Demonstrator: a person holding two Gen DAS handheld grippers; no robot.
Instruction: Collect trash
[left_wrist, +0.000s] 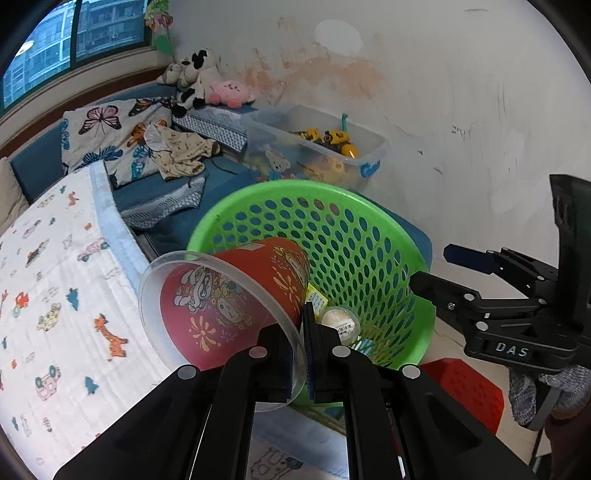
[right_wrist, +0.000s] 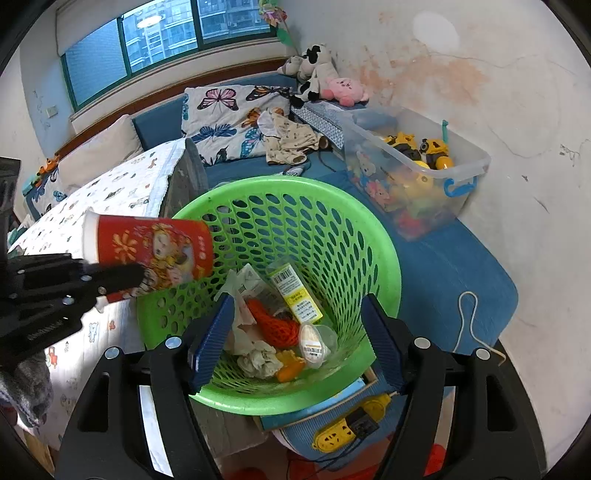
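Red paper cup (left_wrist: 236, 295) with a clear lid (left_wrist: 221, 328) is clenched at its rim by the left claw (left_wrist: 301, 354), tilted over the edge of the green basket (right_wrist: 380, 236). Inside the basket lie crumpled paper (right_wrist: 258, 356), an orange net (right_wrist: 273, 325) and a yellow package (right_wrist: 299, 295). The right claw (right_wrist: 295, 332) hangs released above it, holding nothing.

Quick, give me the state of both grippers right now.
Left gripper: shut on the rim of the red cup, held tilted over the green basket.
Right gripper: open, holding nothing, above the basket.
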